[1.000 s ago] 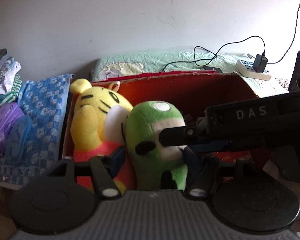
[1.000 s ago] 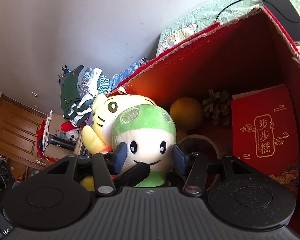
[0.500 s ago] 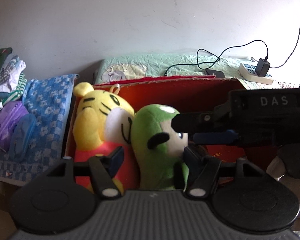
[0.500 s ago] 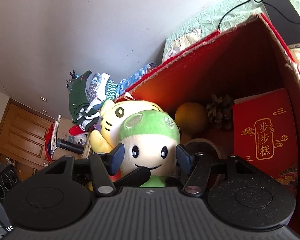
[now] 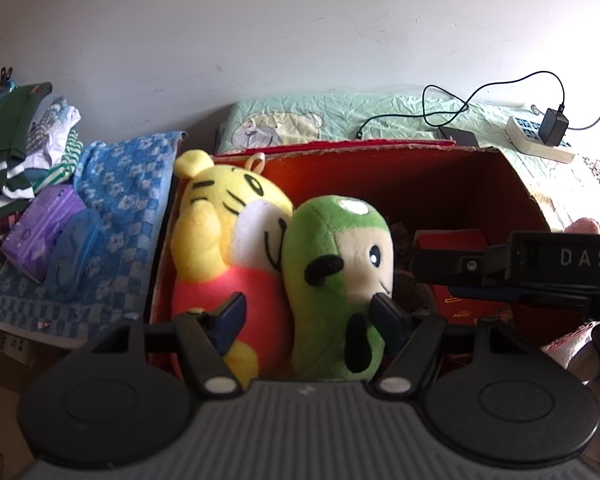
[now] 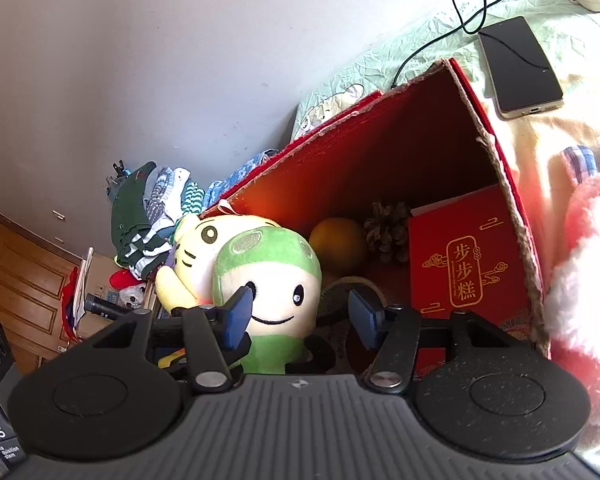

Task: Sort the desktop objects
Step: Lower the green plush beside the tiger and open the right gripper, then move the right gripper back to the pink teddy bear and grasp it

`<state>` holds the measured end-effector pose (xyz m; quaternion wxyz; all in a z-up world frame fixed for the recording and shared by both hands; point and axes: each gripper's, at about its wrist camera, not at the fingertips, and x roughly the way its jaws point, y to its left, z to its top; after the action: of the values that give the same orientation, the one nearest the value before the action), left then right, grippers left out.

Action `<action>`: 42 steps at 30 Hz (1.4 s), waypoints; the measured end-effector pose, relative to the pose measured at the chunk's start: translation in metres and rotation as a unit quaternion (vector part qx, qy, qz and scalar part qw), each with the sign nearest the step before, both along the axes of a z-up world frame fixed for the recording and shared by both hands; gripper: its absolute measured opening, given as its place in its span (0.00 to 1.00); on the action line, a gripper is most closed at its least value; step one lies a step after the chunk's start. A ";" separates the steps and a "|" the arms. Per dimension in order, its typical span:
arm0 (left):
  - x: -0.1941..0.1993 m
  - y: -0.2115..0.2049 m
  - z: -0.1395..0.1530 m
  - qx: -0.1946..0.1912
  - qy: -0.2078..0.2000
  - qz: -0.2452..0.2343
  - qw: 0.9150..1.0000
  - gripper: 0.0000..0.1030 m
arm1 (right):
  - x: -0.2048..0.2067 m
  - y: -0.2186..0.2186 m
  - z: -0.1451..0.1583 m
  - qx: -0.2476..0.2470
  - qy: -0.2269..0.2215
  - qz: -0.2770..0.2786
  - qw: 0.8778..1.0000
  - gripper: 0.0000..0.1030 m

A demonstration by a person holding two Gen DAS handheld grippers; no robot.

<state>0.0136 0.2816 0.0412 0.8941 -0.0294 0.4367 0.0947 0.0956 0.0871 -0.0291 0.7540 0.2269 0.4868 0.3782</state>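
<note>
Left gripper [image 5: 306,314]: jaws spread wide, holding nothing; both plush toys sit just beyond the fingertips. Its camera now sees more of the box's interior than a second ago, and the toys appear lower in view.
Right gripper [image 6: 300,314]: jaws spread apart, empty, framing the green plush's face without pressing it. In the left view its body [image 5: 512,268] has drawn back toward the right edge since a second ago, when it crossed in front of the green plush.
Green plush [image 6: 266,288]: upright in the near left part of the red box, white face and smile toward the right camera; unchanged in place.
Yellow tiger plush [image 5: 224,248]: upright against the box's left wall, touching the green plush's side; unchanged.
Red box [image 6: 412,148]: open-topped cardboard, standing on the bed.
Red packet [image 6: 464,264]: gold characters, leaning at the box's right wall.
Orange [image 6: 338,242]: at the box's far wall, behind the green plush.
Pine cone [image 6: 388,230]: between orange and red packet.
Phone [image 6: 518,66]: on the bed beyond the box's far right corner, cable attached.
Power strip [image 5: 538,144]: far right of the bed, charger plugged in.
</note>
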 end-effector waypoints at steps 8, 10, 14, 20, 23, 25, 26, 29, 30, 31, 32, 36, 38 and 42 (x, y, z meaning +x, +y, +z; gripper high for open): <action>0.001 -0.003 0.001 0.014 0.008 0.013 1.000 0.72 | -0.016 -0.006 0.009 -0.035 -0.039 -0.008 0.999 0.56; 0.000 -0.004 0.001 0.017 0.009 0.014 1.000 0.72 | -0.020 -0.008 0.010 -0.044 -0.048 -0.009 0.998 0.55; -0.003 -0.007 0.005 0.030 0.009 0.016 0.999 0.72 | -0.030 -0.013 0.014 -0.051 -0.066 -0.013 0.996 0.53; -0.009 -0.011 0.011 0.046 0.007 0.017 0.999 0.72 | -0.042 -0.020 0.020 -0.041 -0.085 -0.025 0.995 0.53; -0.013 -0.013 0.015 0.062 0.008 0.016 0.998 0.72 | -0.047 -0.021 0.023 -0.036 -0.089 -0.030 0.995 0.53; -0.017 -0.012 0.018 0.066 0.006 0.017 0.998 0.72 | -0.050 -0.023 0.024 -0.029 -0.088 -0.032 0.995 0.53; -0.019 -0.012 0.020 0.068 0.005 0.018 0.997 0.72 | -0.052 -0.023 0.024 -0.025 -0.087 -0.032 0.995 0.53; -0.024 -0.011 0.025 0.085 0.004 0.025 0.996 0.72 | -0.058 -0.024 0.024 -0.014 -0.083 -0.034 0.996 0.53; -0.026 -0.011 0.027 0.093 0.003 0.028 0.995 0.72 | -0.059 -0.025 0.024 -0.012 -0.082 -0.034 0.996 0.53; -0.029 -0.010 0.028 0.098 0.002 0.030 0.995 0.72 | -0.062 -0.025 0.024 -0.008 -0.081 -0.035 0.996 0.53; -0.031 -0.010 0.030 0.101 0.001 0.033 0.994 0.72 | -0.063 -0.025 0.024 -0.006 -0.081 -0.035 0.996 0.53; -0.041 -0.010 0.036 0.102 -0.004 0.041 0.994 0.72 | -0.071 -0.029 0.028 0.006 -0.081 -0.034 0.996 0.53; -0.045 -0.011 0.038 0.104 -0.006 0.043 0.994 0.73 | -0.076 -0.034 0.031 0.012 -0.084 -0.032 0.996 0.53; -0.051 -0.016 0.038 0.112 -0.012 0.050 0.992 0.77 | -0.083 -0.046 0.039 0.020 -0.088 -0.032 0.995 0.53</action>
<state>-0.0378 0.2655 0.0792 0.8909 0.0485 0.4108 0.1874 0.0124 0.0412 0.0094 0.8008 0.2236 0.4032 0.3822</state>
